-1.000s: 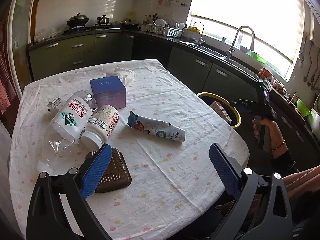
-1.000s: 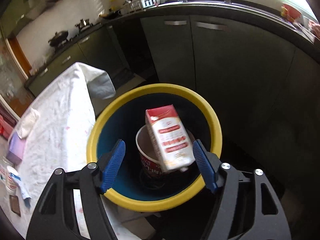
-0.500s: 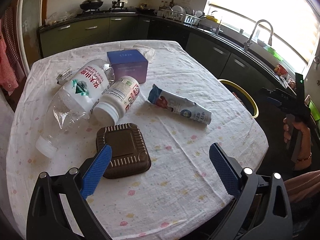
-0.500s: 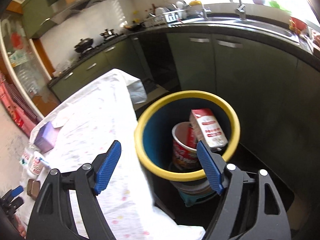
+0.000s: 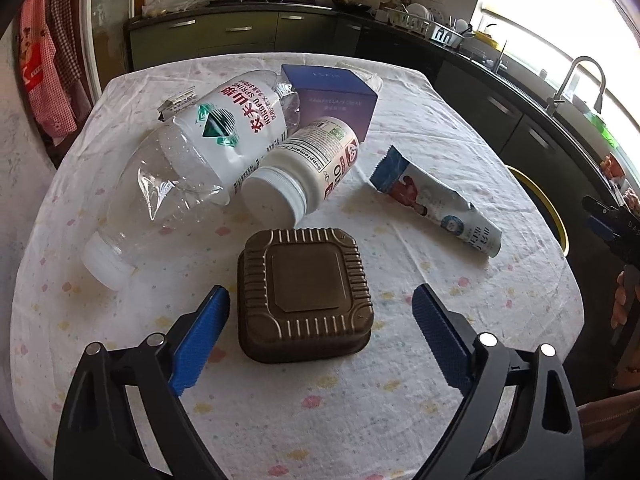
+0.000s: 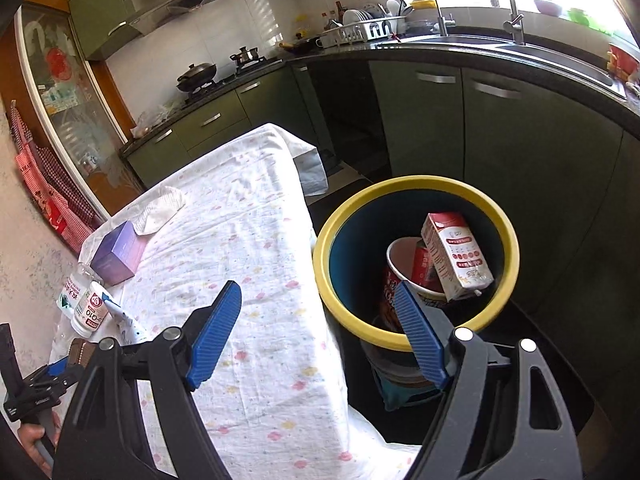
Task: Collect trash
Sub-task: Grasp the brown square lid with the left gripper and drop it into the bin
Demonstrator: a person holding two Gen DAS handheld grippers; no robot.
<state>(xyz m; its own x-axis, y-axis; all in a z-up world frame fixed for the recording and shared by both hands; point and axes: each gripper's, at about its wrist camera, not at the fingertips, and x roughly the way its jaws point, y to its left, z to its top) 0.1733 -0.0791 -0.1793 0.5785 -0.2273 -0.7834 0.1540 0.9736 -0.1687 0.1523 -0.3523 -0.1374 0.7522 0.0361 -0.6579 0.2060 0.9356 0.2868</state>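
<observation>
My left gripper (image 5: 320, 316) is open, its blue pads on either side of a brown ribbed plastic box (image 5: 304, 292) on the tablecloth. Behind the box lie a white pill bottle (image 5: 308, 172), a crushed clear water bottle (image 5: 192, 168), a purple carton (image 5: 332, 96) and a blue-white snack wrapper (image 5: 436, 204). My right gripper (image 6: 320, 324) is open and empty, above the table's edge beside the yellow-rimmed bin (image 6: 332, 292). The bin holds a red-white milk carton (image 6: 456, 256) and a red paper cup (image 6: 408, 264).
The table (image 5: 420, 380) has a white flowered cloth; a white rag (image 6: 160, 208) lies at its far end. Dark green kitchen cabinets (image 6: 500, 132) and a sink counter stand close behind the bin. The bin's rim shows past the table's right edge in the left wrist view (image 5: 556, 216).
My left gripper has moved forward and down, so the brown box now sits between its pads. My right gripper has pulled back and up from over the bin toward the table.
</observation>
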